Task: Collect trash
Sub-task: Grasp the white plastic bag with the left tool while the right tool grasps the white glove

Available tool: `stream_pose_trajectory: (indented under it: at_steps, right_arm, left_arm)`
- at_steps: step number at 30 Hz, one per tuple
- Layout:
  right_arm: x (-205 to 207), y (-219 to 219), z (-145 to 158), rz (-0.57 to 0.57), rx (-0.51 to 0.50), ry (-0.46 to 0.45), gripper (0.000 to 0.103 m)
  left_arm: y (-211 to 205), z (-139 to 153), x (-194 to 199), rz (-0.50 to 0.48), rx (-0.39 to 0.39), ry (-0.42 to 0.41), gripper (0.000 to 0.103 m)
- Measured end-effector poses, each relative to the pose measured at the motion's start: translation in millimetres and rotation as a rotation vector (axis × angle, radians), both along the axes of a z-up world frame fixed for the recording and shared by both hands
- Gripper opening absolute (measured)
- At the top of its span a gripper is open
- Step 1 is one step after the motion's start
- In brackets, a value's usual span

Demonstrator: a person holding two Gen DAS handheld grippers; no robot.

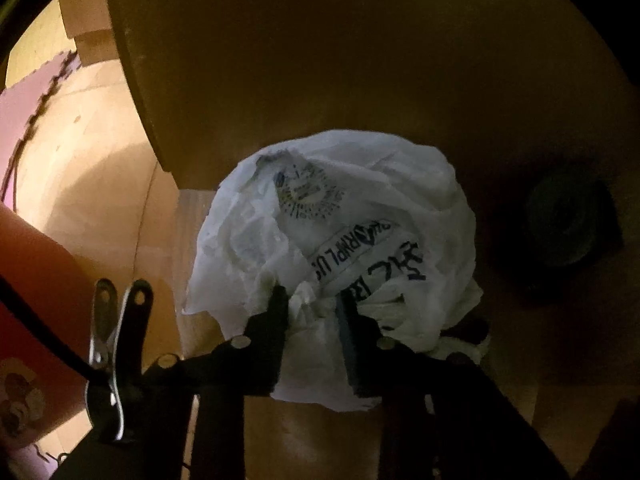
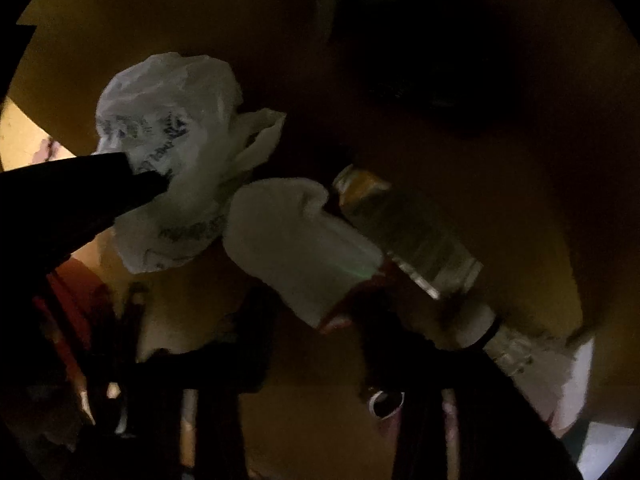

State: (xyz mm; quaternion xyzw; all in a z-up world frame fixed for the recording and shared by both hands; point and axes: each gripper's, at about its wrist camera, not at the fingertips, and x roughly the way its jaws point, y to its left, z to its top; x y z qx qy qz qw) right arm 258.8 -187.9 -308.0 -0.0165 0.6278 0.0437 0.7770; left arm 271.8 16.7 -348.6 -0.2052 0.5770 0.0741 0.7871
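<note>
A crumpled white plastic bag [image 1: 332, 220] with dark print lies at the edge of a brown table [image 1: 360, 60]. My left gripper [image 1: 314, 312] is shut on the bag's near folds, which bunch up between the dark fingers. The right wrist view shows the same bag [image 2: 172, 128] with the left gripper [image 2: 160, 182] biting into it from the left. In that view a white paper piece [image 2: 296, 240] with a red end sits between the dim fingers of my right gripper [image 2: 320, 316], which look shut on it. A clear plastic bottle [image 2: 412, 236] lies right beside the piece, touching it.
The table's rounded edge [image 1: 136, 92] drops to a lit wooden floor [image 1: 100, 168] on the left, where a pink mat [image 1: 16, 120] lies. A dark round object [image 1: 568, 220] sits on the table to the right of the bag. An orange sleeve [image 1: 36, 264] is at the left.
</note>
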Motion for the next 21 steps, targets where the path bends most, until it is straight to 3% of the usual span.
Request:
stream_pose_trajectory:
  at_steps: [1,5,13,21]
  right_arm:
    - [-2,-1,0,-0.009,0.003,0.002,0.017]
    - [-9,-9,5,-0.038,0.015,0.009,0.011]
    - [-33,-13,33,-0.049,0.044,-0.031,0.01]
    - [-53,-36,41,-0.08,0.113,0.007,0.01]
  left_arm:
    - [3,-1,-1,-0.001,-0.005,0.003,0.022]
    - [12,-2,-2,0.005,-0.015,0.015,0.019]
    - [27,9,-15,0.014,-0.034,0.022,0.014]
    - [40,32,-37,-0.012,-0.003,0.002,0.012]
